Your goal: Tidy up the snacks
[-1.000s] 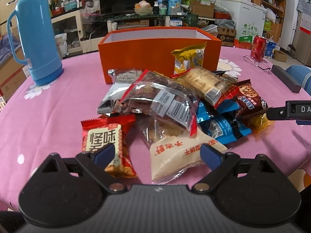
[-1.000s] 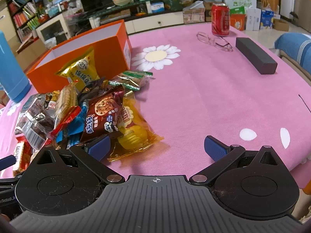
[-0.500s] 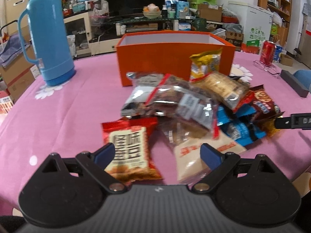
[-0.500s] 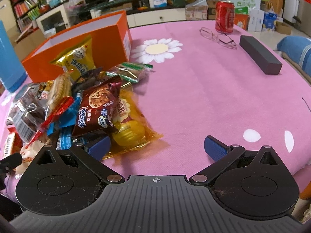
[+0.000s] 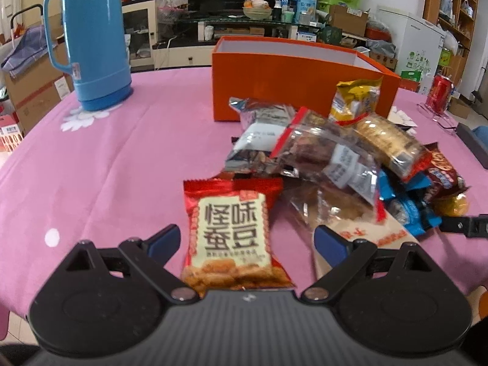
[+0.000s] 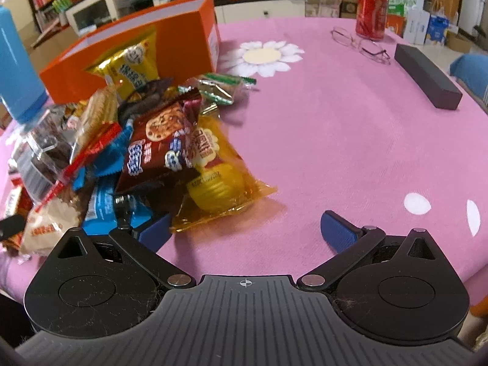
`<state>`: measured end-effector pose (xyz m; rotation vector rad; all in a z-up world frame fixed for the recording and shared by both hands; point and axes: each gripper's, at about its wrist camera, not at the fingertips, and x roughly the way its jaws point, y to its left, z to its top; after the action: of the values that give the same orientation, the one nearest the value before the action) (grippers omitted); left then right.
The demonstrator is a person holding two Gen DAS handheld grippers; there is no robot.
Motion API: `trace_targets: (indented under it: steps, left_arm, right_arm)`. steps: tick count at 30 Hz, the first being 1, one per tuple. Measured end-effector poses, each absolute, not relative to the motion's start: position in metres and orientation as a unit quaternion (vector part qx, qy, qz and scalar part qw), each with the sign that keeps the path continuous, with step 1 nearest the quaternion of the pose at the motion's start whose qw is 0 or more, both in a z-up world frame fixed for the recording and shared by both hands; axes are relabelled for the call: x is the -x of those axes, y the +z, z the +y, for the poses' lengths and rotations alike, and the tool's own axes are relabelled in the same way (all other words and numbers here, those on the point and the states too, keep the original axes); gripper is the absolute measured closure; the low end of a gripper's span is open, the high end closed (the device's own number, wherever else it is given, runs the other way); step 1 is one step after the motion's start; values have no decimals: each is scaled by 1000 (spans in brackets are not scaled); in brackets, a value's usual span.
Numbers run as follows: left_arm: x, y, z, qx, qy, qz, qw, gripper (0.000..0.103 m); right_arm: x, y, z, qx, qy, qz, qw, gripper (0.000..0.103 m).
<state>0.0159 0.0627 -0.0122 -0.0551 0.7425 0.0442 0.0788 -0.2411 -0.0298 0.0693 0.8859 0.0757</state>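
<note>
Two hand-held grippers over pink worktop (image 5: 116,158). Far left: blue thermos (image 5: 91,39), upright. Left hand-held gripper (image 5: 247,241): jaws spread wide, straddling red broad-bean packet (image 5: 230,228), pads not touching it. Centre: orange box (image 5: 292,82), open-topped, behind snack pile (image 5: 341,158). Right hand-held gripper (image 6: 245,228): spread wide, holding nothing, left pad at edge of yellow packet (image 6: 219,183). Far right: glasses (image 6: 360,44), red can (image 6: 372,13), dark bar (image 6: 427,76).
</note>
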Motion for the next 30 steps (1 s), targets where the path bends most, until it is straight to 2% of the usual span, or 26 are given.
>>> trace_targets:
  steps: [3, 10, 15, 22, 30]
  left_arm:
    - [-25, -16, 70, 22, 33, 364, 931, 10]
    - [-40, -28, 100, 38, 53, 389, 919, 11]
    - [-64, -29, 128, 31, 97, 401, 910, 11]
    - [-67, -9, 148, 30, 110, 394, 912, 11]
    - [-49, 29, 81, 41, 20, 323, 945, 10]
  right_arm:
    - [-75, -36, -227, 20, 30, 419, 907, 9]
    - [-68, -24, -239, -16, 53, 419, 906, 10]
    - [-58, 14, -239, -12, 69, 331, 941, 10]
    - [-122, 7, -200, 57, 109, 361, 925, 10]
    - [-136, -23, -233, -11, 63, 404, 913, 10]
